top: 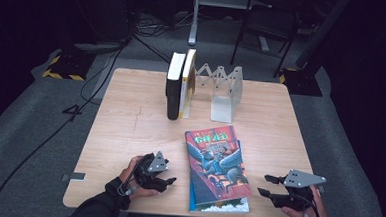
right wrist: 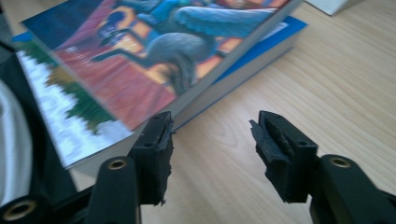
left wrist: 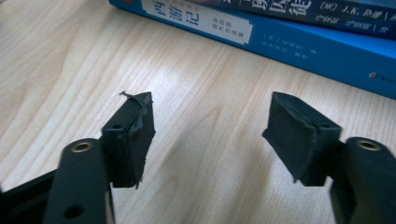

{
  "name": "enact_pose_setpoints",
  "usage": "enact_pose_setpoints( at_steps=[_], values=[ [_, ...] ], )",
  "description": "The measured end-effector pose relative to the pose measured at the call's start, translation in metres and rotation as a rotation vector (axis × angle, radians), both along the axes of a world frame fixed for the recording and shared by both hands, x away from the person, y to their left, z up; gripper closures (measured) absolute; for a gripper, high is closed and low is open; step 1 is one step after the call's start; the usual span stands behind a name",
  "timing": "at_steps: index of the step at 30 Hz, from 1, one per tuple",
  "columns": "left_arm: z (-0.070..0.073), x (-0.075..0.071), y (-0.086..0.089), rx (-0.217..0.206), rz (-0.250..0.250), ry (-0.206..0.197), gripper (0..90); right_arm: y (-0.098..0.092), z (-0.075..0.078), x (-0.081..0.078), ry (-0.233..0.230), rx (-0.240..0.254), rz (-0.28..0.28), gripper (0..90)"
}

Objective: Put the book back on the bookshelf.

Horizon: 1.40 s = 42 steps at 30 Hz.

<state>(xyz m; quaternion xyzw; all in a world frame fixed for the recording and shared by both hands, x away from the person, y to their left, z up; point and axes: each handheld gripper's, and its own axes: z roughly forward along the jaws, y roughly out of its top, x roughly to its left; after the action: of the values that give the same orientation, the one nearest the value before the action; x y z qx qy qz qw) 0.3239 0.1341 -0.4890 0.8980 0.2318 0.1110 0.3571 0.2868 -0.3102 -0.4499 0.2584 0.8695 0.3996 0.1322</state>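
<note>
Two books lie stacked flat near the table's front edge. The top book point(top: 217, 162) point(right wrist: 140, 56) has a red and blue cover with a winged creature. It rests askew on a blue book point(top: 221, 204) point(left wrist: 289, 44) point(right wrist: 271, 39). My left gripper point(top: 168, 182) point(left wrist: 210, 107) sits low over the wood just left of the stack, open, pointing at the blue book's spine with nothing between its pads. My right gripper point(top: 264, 185) point(right wrist: 211, 123) is open to the right of the stack, aimed at the books' edge, with only bare table between its fingers.
At the back of the table point(top: 130, 120) a black book point(top: 173, 87) and a yellow-spined book point(top: 187, 83) stand upright beside a metal folding bookend point(top: 227, 93). A chair point(top: 265, 22) and cables lie on the floor beyond.
</note>
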Motion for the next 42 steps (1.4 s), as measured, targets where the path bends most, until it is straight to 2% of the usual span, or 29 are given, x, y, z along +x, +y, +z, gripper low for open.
enact_pose_setpoints(
  at_steps=[2,3,4,7,9,10,13,15,17,19,20,26,27,29,30,33,34,35,38,42],
  values=[
    [-0.001,-0.002,-0.001,-0.008,0.000,0.014,29.6,0.004,-0.001,-0.004,0.006,-0.016,0.035,48.8],
    [-0.001,-0.002,-0.001,-0.008,0.000,0.014,28.4,0.004,-0.001,-0.004,0.006,-0.016,0.035,48.8],
    [-0.001,-0.004,-0.001,-0.006,-0.001,0.018,27.1,0.010,-0.003,-0.009,0.009,-0.042,0.079,49.9],
    [-0.003,-0.009,-0.001,0.007,0.005,0.020,25.4,0.013,-0.003,-0.013,0.008,-0.043,0.090,49.9],
    [-0.007,-0.011,-0.002,0.009,-0.012,0.049,25.0,0.014,-0.004,-0.015,0.013,-0.036,0.099,50.1],
    [-0.010,-0.011,-0.004,0.020,-0.017,0.055,24.4,0.014,-0.005,-0.015,0.017,-0.033,0.095,50.7],
    [-0.011,-0.009,-0.005,0.007,-0.023,0.058,22.8,0.016,-0.008,-0.013,0.041,-0.021,0.099,50.3],
    [-0.013,-0.008,-0.004,-0.006,-0.032,0.053,21.8,0.018,-0.006,-0.013,0.035,-0.011,0.104,47.8],
    [-0.014,-0.007,-0.003,-0.017,-0.036,0.046,20.3,0.020,-0.001,-0.011,0.005,0.003,0.085,46.8],
    [-0.015,-0.006,-0.002,-0.021,-0.033,0.041,18.4,0.021,0.003,-0.008,0.012,0.045,0.079,46.2],
    [-0.015,-0.006,-0.003,-0.020,-0.028,0.045,17.9,0.022,0.005,-0.007,0.013,0.050,0.078,45.9],
    [-0.015,-0.004,-0.004,-0.018,-0.015,0.044,16.1,0.031,0.008,0.008,0.025,0.023,0.054,43.4],
    [-0.015,-0.004,-0.005,-0.019,-0.014,0.044,16.0,0.034,0.007,0.014,0.047,0.019,0.058,42.2],
    [-0.015,-0.003,-0.005,-0.019,-0.002,0.045,16.0,0.042,-0.001,0.027,0.092,-0.032,0.040,38.3],
    [-0.015,-0.003,-0.006,-0.017,0.001,0.045,16.0,0.042,-0.002,0.031,0.127,-0.011,0.046,37.0],
    [-0.015,-0.002,-0.008,-0.019,0.006,0.044,16.0,0.043,-0.003,0.036,0.145,-0.011,0.056,34.0],
    [-0.015,-0.002,-0.008,-0.019,0.003,0.045,15.9,0.043,-0.004,0.039,0.165,-0.005,0.068,33.7],
    [-0.015,-0.001,-0.010,-0.018,0.006,0.046,15.9,0.043,-0.006,0.047,0.209,0.008,0.076,29.8],
    [-0.015,0.002,-0.012,-0.019,0.010,0.044,16.0,0.047,-0.008,0.052,0.232,0.021,0.092,29.6],
    [-0.015,0.009,-0.017,-0.018,0.008,0.044,15.9,0.052,-0.006,0.055,0.233,-0.004,0.095,28.9]
  ],
)
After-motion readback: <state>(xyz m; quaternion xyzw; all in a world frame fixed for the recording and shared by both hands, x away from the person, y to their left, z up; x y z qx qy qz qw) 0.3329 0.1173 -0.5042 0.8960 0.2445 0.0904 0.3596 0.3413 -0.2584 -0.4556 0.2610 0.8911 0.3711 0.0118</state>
